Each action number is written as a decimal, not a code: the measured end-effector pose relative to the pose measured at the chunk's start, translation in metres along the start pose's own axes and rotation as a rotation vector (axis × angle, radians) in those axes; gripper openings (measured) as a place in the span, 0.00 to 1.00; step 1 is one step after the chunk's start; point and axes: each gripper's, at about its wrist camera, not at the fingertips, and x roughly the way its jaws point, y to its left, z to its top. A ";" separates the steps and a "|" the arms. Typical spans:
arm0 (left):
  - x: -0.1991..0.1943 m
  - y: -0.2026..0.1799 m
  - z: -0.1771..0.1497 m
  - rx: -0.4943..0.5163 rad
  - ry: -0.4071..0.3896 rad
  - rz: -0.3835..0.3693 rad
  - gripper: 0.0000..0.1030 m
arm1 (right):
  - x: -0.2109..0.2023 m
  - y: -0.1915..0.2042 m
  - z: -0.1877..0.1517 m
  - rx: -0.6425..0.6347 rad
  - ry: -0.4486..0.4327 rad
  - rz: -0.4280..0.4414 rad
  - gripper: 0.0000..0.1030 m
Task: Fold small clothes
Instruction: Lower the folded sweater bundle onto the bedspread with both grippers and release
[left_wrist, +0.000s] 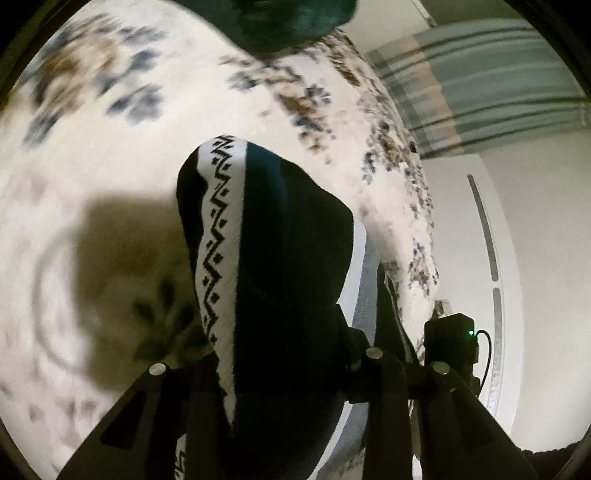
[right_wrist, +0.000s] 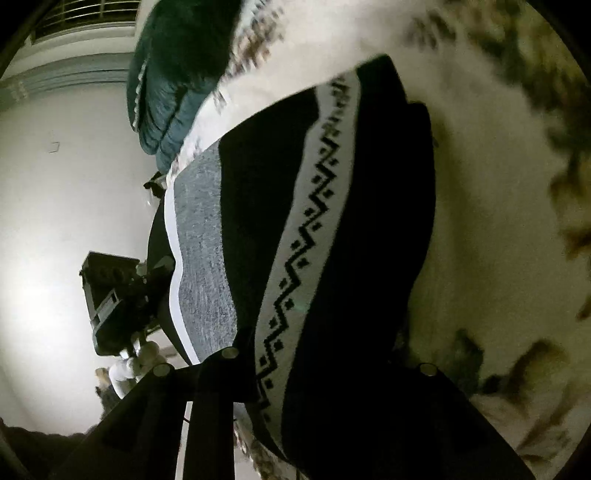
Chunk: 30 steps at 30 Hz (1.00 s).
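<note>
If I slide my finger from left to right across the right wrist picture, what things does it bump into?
White wall → other gripper → black garment with the zigzag band → flowery bedspread.

Knit garment (left_wrist: 273, 258): matt black cloth w/ white zigzag band, grey speckled panel. Bedspread (left_wrist: 110, 155): soft matt printed fabric. Tools: matt black plastic, shiny metal pins.
</note>
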 end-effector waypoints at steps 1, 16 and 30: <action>0.003 -0.003 0.008 0.008 0.003 -0.003 0.28 | -0.007 0.004 0.007 0.001 -0.016 0.006 0.24; 0.151 -0.073 0.192 0.154 0.089 0.004 0.28 | -0.100 -0.016 0.180 0.029 -0.242 -0.143 0.24; 0.165 -0.101 0.180 0.319 0.067 0.363 0.72 | -0.074 -0.020 0.205 -0.007 -0.192 -0.622 0.73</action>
